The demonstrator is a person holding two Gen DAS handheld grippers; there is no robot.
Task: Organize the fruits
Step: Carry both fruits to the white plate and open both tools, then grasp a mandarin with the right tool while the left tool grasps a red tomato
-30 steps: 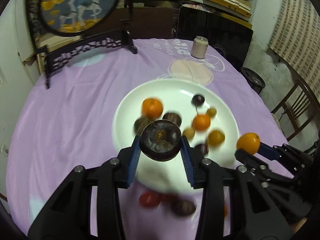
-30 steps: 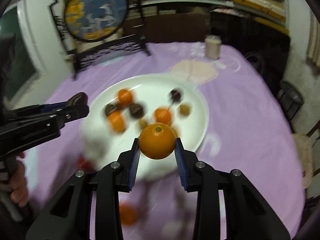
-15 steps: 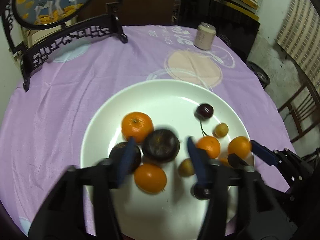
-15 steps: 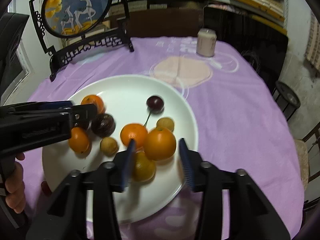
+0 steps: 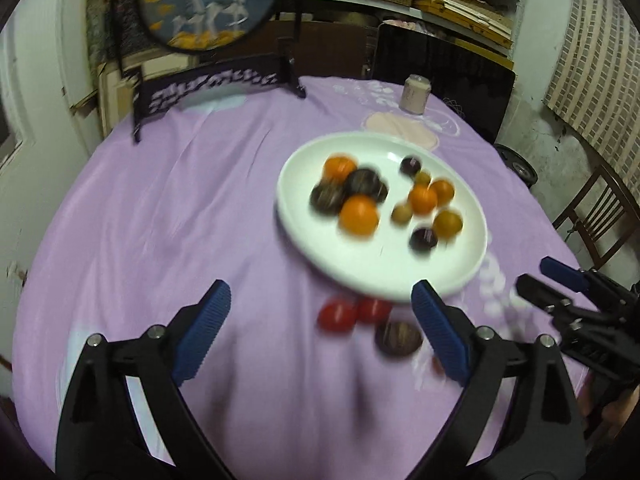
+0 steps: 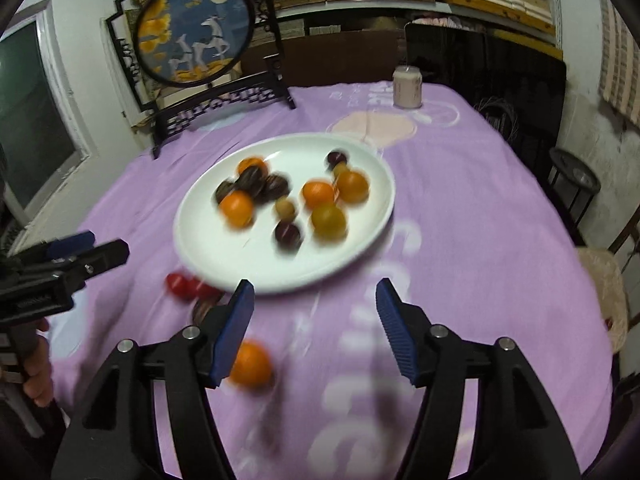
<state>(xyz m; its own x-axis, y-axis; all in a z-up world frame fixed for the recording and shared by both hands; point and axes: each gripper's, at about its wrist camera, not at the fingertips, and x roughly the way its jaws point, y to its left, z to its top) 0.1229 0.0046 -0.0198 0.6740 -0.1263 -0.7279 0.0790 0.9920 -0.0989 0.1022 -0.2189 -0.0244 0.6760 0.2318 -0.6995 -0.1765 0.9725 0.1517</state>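
Note:
A white plate (image 5: 304, 236) (image 6: 360, 248) on the purple tablecloth holds several oranges, dark purple fruits and small yellow ones. Two red tomatoes (image 5: 352, 314) (image 6: 188, 286) and a dark fruit (image 5: 398, 338) lie on the cloth by the plate's near rim. One orange (image 6: 250, 364) rests on the cloth beside my right gripper's left finger. My left gripper (image 5: 322, 330) hangs over the cloth near the plate's front, jaws opening wide, nothing between them. My right gripper (image 6: 314, 320) is pulled back from the plate, jaws opening, holding nothing.
A round framed picture on a black stand (image 5: 208, 8) (image 6: 196, 28) sits at the table's far left. A pale can (image 5: 416, 94) (image 6: 407, 87) stands at the far side. A wooden chair (image 5: 600, 208) is off the right edge. A hand (image 6: 38, 368) holds the left gripper.
Both grippers let go of their fruit, a dark one on the left and an orange on the right, onto the plate. Both have pulled back toward the table's near edge, jaws wider.

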